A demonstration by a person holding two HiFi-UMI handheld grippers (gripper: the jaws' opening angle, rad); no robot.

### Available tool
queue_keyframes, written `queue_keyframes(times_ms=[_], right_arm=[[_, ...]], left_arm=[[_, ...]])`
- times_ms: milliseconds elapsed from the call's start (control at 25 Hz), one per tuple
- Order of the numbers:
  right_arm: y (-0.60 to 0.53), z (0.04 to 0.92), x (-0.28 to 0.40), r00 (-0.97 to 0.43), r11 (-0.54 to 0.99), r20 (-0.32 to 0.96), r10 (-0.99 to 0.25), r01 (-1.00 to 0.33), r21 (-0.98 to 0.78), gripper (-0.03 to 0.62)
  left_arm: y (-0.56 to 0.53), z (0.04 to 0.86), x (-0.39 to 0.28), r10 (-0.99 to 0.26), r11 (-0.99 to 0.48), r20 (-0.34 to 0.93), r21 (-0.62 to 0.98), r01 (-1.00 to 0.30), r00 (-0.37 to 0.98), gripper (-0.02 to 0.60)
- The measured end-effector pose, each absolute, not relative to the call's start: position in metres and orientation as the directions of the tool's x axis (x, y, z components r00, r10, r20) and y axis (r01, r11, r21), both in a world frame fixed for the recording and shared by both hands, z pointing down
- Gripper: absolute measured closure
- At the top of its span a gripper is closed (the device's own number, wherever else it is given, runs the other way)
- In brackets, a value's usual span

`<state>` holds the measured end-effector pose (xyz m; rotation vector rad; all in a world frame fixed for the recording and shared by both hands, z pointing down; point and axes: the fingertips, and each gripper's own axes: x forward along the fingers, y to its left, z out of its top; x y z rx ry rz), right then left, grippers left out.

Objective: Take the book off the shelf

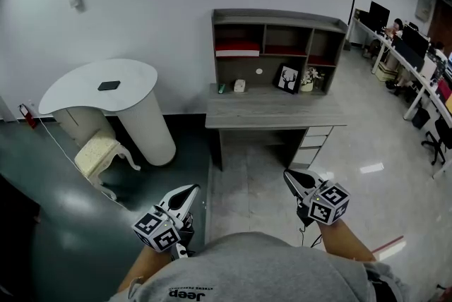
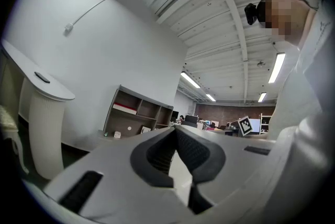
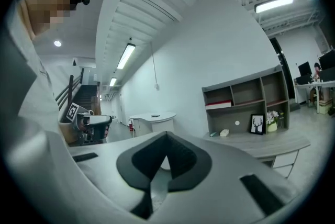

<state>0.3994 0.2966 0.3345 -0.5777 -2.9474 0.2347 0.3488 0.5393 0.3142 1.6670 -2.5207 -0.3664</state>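
Unless the shut, empty left gripper [image 1: 191,190] or right gripper [image 1: 289,175] is opened first, the book [image 1: 237,49] in the top-left compartment of the shelf [image 1: 279,14] could be shoved deeper.

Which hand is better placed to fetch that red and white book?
Right, but only just. The book lies in the left compartment of the shelf, roughly straight ahead. The right tool is held slightly further forward than the left tool. Both are shut and far away.
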Motion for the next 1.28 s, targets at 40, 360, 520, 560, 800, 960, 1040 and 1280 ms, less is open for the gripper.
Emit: queue_keyframes(times_ms=[40,360,520,560,800,960,1040,1280], right_arm=[[0.294,0.335,0.399,-0.921,0.914,0.093,0.379,0.356,-0.192,0.599],[0.266,0.332,0.417,-0.918,0.907,0.081,0.388,0.365,-0.211,0.595],[0.239,0.332,0.437,-0.916,0.906,0.082,0.392,0.369,-0.210,0.594],[0.231,0.332,0.443,-0.917,0.906,0.082,0.391,0.367,-0.210,0.594],[0.184,0.340,0.475,-0.922,0.908,0.078,0.379,0.354,-0.226,0.594],[0.162,0.350,0.486,-0.926,0.908,0.080,0.368,0.339,-0.246,0.594],[0.158,0.354,0.486,-0.925,0.906,0.085,0.369,0.338,-0.254,0.594],[0.158,0.360,0.464,-0.919,0.905,0.101,0.381,0.349,-0.243,0.594]], left_arm=[[0.538,0.314,0.349,-0.917,0.373,-0.046,0.256,-0.892,-0.397,0.561],[0.505,0.307,0.358,-0.921,0.357,-0.064,0.251,-0.900,-0.384,0.561],[0.474,0.306,0.373,-0.930,0.334,-0.072,0.245,-0.910,-0.360,0.561],[0.465,0.307,0.377,-0.931,0.331,-0.073,0.247,-0.911,-0.358,0.561],[0.418,0.315,0.402,-0.938,0.317,-0.059,0.256,-0.913,-0.342,0.561],[0.398,0.319,0.411,-0.942,0.309,-0.047,0.256,-0.916,-0.332,0.561],[0.394,0.321,0.410,-0.943,0.310,-0.040,0.257,-0.915,-0.330,0.561],[0.392,0.330,0.385,-0.943,0.308,-0.038,0.273,-0.911,-0.330,0.561]])
